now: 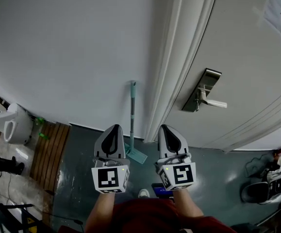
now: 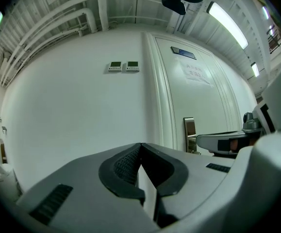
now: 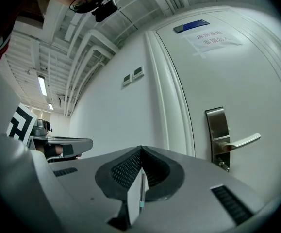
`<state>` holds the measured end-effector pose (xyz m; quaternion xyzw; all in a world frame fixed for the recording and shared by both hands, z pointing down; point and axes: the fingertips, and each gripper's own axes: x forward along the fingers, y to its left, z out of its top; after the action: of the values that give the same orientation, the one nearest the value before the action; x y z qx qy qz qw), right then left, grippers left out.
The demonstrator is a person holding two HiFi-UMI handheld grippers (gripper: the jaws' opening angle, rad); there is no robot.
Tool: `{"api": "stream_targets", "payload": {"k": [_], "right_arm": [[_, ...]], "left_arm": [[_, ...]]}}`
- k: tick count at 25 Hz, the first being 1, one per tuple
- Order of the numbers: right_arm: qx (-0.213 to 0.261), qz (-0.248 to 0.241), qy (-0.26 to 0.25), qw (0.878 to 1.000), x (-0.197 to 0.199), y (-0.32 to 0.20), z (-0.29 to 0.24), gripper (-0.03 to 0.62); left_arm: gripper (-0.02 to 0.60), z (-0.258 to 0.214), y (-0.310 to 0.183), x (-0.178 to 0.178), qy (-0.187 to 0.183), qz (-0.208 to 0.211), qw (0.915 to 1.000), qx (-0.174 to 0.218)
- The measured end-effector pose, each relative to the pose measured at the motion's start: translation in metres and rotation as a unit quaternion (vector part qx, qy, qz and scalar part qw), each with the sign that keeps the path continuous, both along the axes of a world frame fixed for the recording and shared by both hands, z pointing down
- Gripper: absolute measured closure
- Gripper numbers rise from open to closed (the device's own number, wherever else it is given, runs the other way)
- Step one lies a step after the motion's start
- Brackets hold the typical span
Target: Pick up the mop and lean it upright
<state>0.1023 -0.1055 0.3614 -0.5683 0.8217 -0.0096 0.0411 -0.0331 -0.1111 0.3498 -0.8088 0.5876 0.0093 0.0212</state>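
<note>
The mop has a pale teal handle and a flat teal head. It stands upright against the white wall, just left of the door frame, with its head on the dark floor. My left gripper and right gripper hover side by side in front of it, one on each side of the handle and apart from it. Both are shut with nothing between the jaws. In the left gripper view the left gripper points at the wall. In the right gripper view a strip of the mop handle shows behind the right gripper.
A white door with a metal lever handle stands at the right. A wooden pallet and a white fixture sit at the left. Shoes and cables lie on the floor at the right.
</note>
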Motion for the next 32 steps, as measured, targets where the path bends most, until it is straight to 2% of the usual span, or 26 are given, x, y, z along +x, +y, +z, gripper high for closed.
{"api": "stream_targets", "payload": {"k": [9,18,26,32], "right_arm": [[-0.006,0.027,0.009,1.000,-0.035,-0.055,-0.002,0.577],[-0.008,0.071,0.020,0.997,-0.065,-0.083,-0.004,0.577],[-0.012,0.089,0.025,0.996,-0.076,-0.092,0.000,0.577],[-0.013,0.092,0.023,0.995,-0.063,-0.098,-0.001,0.577]], "left_arm": [[0.568,0.000,-0.061,-0.036,0.010,0.023,0.9996,-0.010],[0.568,0.003,-0.100,-0.064,0.012,0.064,0.9977,-0.015],[0.569,0.010,-0.118,-0.068,0.016,0.087,0.9959,-0.019],[0.568,0.012,-0.126,-0.058,0.012,0.090,0.9957,-0.019]]}}
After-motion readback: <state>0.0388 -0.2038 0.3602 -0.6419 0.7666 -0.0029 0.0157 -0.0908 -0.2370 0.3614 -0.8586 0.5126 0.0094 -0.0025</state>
